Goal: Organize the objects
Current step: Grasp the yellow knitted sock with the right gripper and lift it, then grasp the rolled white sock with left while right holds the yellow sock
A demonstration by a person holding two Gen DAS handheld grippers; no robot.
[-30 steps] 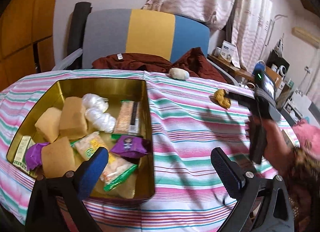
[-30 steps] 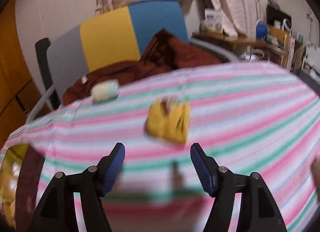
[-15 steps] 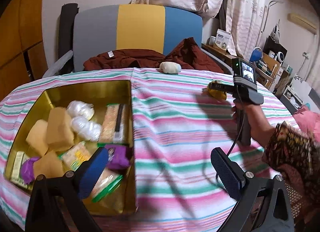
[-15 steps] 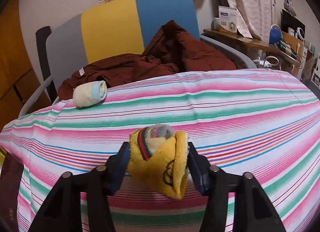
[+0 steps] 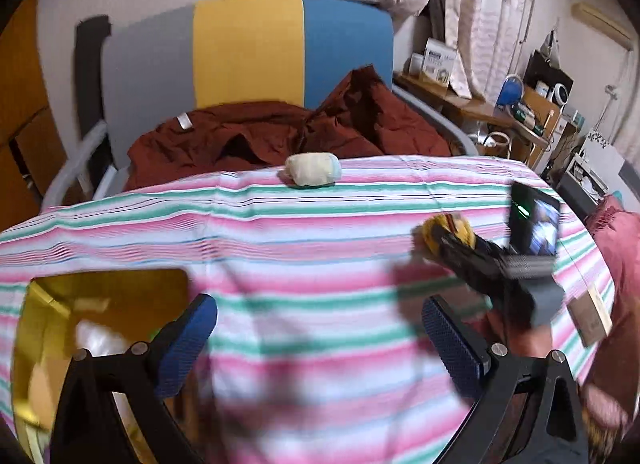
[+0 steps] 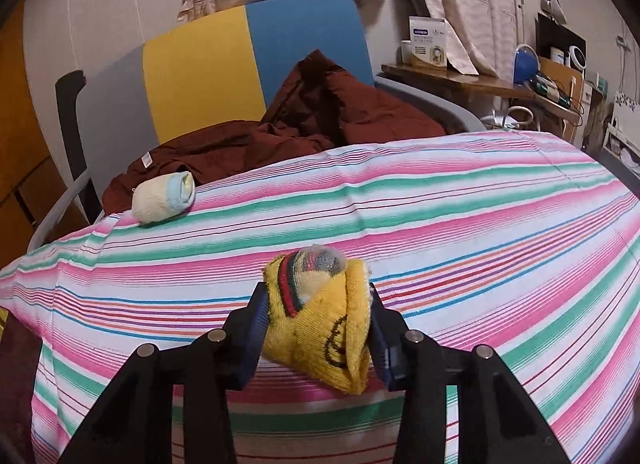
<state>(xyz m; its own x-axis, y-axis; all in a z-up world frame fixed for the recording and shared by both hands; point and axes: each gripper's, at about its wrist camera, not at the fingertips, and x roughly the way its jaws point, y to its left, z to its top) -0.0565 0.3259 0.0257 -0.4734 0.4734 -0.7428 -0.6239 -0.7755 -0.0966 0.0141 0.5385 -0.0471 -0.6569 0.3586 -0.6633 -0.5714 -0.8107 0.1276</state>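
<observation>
My right gripper (image 6: pixel 316 328) is shut on a rolled yellow sock (image 6: pixel 320 324) and holds it just above the striped tablecloth (image 6: pixel 460 232). In the left wrist view the right gripper (image 5: pixel 452 240) and the yellow sock (image 5: pixel 446 229) are at the right. A pale rolled sock (image 6: pixel 164 199) lies at the table's far edge, also seen in the left wrist view (image 5: pixel 312 169). My left gripper (image 5: pixel 320 336) is open and empty above the cloth, beside the gold tin (image 5: pixel 104 284) of wrapped snacks at lower left.
A grey, yellow and blue chair (image 5: pixel 248 59) with a dark red garment (image 5: pixel 280 135) stands behind the table. Cluttered shelves (image 5: pixel 532 103) are at the right. A small card or box (image 5: pixel 592 312) lies near the table's right edge.
My right gripper closed on the yellow sock and has lifted it slightly. My left gripper moved forward and right, so the tin slid to the lower left of its view.
</observation>
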